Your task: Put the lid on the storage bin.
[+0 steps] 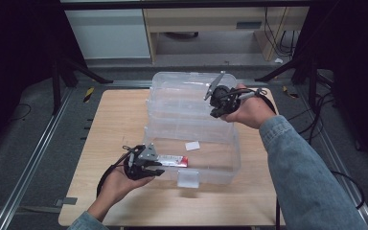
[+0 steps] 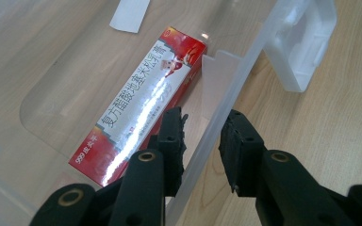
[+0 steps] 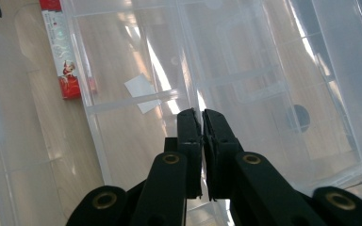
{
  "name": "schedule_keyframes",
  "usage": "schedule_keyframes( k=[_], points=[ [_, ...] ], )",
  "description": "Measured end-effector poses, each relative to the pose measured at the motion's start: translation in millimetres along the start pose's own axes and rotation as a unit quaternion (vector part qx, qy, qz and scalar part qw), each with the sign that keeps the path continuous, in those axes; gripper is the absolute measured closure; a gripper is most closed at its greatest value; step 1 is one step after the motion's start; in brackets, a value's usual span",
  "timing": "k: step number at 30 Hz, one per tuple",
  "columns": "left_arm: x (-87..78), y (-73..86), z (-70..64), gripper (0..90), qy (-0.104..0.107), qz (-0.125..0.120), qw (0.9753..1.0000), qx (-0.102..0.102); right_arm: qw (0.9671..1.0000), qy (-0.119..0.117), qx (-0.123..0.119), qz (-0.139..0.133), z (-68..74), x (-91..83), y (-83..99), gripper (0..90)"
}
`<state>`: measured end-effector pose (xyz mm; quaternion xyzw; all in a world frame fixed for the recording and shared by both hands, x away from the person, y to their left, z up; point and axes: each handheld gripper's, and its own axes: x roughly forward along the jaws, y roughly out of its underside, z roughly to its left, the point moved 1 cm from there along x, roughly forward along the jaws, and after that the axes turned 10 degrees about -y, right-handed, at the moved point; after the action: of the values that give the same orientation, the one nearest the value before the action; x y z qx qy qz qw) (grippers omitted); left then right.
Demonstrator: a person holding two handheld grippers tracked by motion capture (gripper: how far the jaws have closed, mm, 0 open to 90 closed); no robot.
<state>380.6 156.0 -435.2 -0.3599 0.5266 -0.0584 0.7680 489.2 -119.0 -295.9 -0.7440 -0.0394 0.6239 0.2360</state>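
left hand-held gripper [image 2: 201,141], released, straddles the clear box's [image 1: 220,158] front wall beside the red carton [image 2: 141,101]; right hand-held gripper [image 3: 201,123] clenched on the box's tray [image 1: 182,103].

A clear plastic box [image 1: 191,143] stood open at the centre of the wooden surface [image 1: 110,124], its lid tilted back toward the top of the frame. A red-and-white carton [image 1: 173,161] lay inside near the front wall. The left hand-held gripper [image 1: 154,167] sat at the box's lower-left corner, the right hand-held gripper [image 1: 214,103] at the raised lid, right of centre.
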Motion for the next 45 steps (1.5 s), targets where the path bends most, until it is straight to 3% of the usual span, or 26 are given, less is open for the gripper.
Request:
schedule_keyframes(
  k=[17, 22, 28, 31, 45],
  points=[
    [0.5, -0.3, -0.5, 69.8, -0.002, -0.002, 1.0, 0.001, 0.9998, -0.001, -0.018, -0.009, 31.2, -7.9, 8.3, 87.3],
    [2.3, -2.6, 1.0, 69.7, -0.004, -0.001, 1.0, -0.004, 0.9999, -0.003, -0.015, -0.007, 24.5, -6.8, 8.2, 86.9],
    [15.0, -16.8, 2.6, 70.3, -0.02, -0.008, 0.9997, -0.015, 1.0, 0.008, -0.005, 0.001, 0.7, -3.0, 4.3, 84.6],
    [16.5, -18.0, 3.4, 70.2, -0.021, -0.01, 0.9996, -0.018, 0.9999, 0.009, -0.004, 0.004, -4.3, -1.9, 3.2, 84.4],
    [16.8, -18.3, 2.4, 69.9, -0.025, -0.011, 0.9995, -0.015, 0.9997, 0.009, -0.019, -0.009, 11.7, -4.0, 9.9, 85.5]
  ],
)
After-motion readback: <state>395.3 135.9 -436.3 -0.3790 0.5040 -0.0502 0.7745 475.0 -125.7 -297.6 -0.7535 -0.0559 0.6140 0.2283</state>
